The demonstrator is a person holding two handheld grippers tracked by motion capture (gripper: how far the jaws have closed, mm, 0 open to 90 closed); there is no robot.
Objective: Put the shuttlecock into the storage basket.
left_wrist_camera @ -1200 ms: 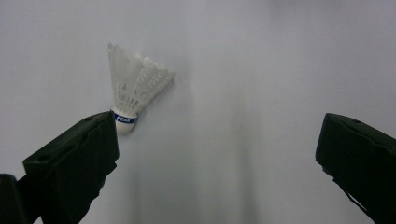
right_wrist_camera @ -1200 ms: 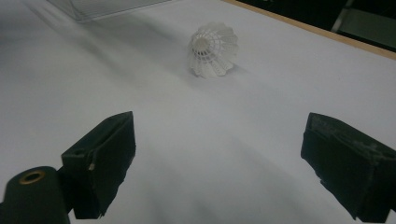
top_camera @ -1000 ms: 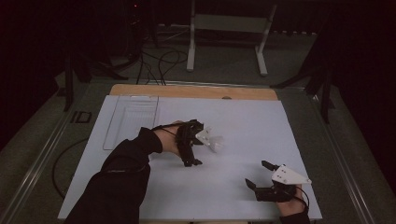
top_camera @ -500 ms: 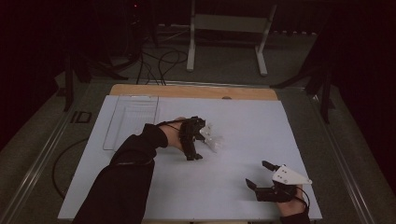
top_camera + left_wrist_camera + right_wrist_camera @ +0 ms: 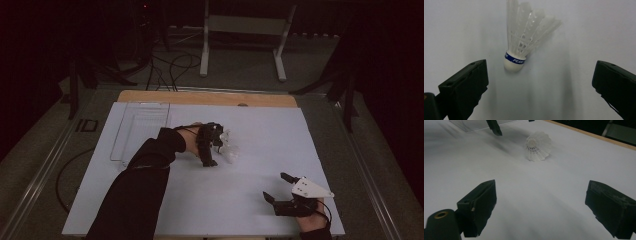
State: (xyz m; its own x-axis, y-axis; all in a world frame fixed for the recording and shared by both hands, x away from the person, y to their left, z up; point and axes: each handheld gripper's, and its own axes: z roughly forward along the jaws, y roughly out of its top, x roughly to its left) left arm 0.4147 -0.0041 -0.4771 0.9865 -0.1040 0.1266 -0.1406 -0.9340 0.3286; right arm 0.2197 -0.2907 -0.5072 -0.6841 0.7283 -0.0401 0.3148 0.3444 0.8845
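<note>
Since a moment ago our left gripper (image 5: 220,145) slides closer to the shuttlecock (image 5: 524,45) | shuttlecock lies on the white table (image 5: 280,135), not grabbed yet | left gripper wide apart | right gripper (image 5: 277,187) apart too, waiting far off | grabbing comes next, we think

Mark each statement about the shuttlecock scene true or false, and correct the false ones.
1. The shuttlecock lies on the white table. True.
2. The left tool is shut on the shuttlecock. False: its jaws stand wide apart, with the shuttlecock ahead of them, untouched.
3. The band round the cork is blue. True.
4. The right tool holds a ball. False: it is open and holds nothing.
5. A clear tray sits at the table's left side. True.
</note>
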